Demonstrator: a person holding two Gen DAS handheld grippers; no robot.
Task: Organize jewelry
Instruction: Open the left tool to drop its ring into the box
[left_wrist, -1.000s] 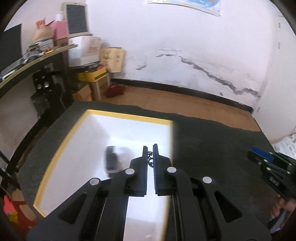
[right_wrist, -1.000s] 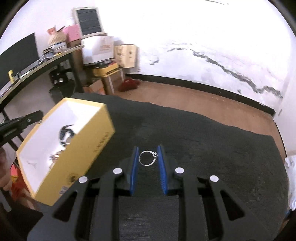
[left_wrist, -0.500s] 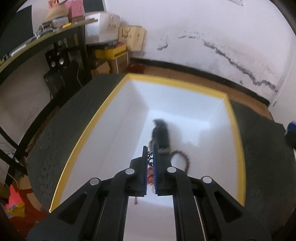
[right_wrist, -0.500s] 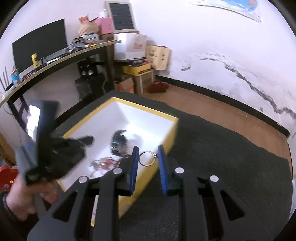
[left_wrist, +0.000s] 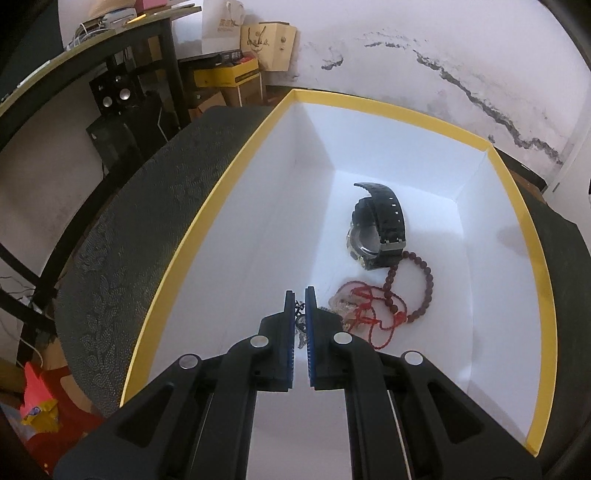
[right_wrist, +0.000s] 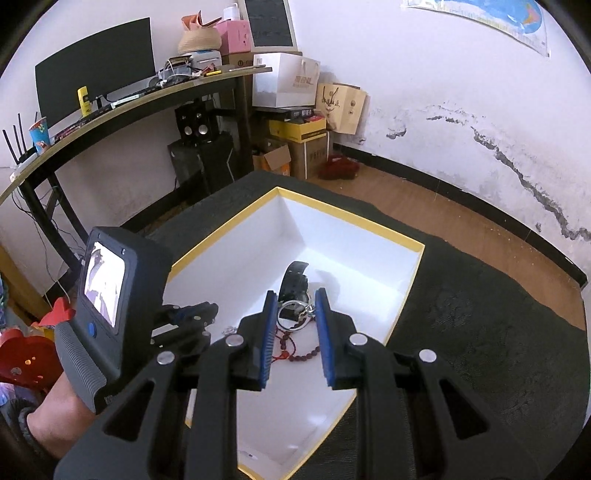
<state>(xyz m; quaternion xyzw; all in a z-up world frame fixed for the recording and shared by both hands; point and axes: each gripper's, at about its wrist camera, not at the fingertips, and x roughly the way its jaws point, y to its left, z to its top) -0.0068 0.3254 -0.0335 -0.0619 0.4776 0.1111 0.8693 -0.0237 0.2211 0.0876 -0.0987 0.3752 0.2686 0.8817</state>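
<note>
— while the left gripper (left_wrist: 300, 295) hangs inside the yellow-rimmed box (left_wrist: 207, 206), what is between its blue pads?
— a small dark chain piece (left_wrist: 300, 320), pinched tight, just above the white floor near the box's near-left wall.
— and the right gripper (right_wrist: 294, 300)?
— it clamps a silver ring (right_wrist: 293, 314) between its fingertips, over the middle of the box.
— what already lies inside?
— a black watch (left_wrist: 380, 229) on its side toward the far end, a dark red bead bracelet (left_wrist: 410, 291) touching it, and a red cord piece (left_wrist: 369, 314) tangled just beside the left gripper's tips.
— where does the box sit?
— on a table under a dark patterned cloth (right_wrist: 480, 332), at the left edge; a person's hand (right_wrist: 59, 406) grips the left tool's handle.
</note>
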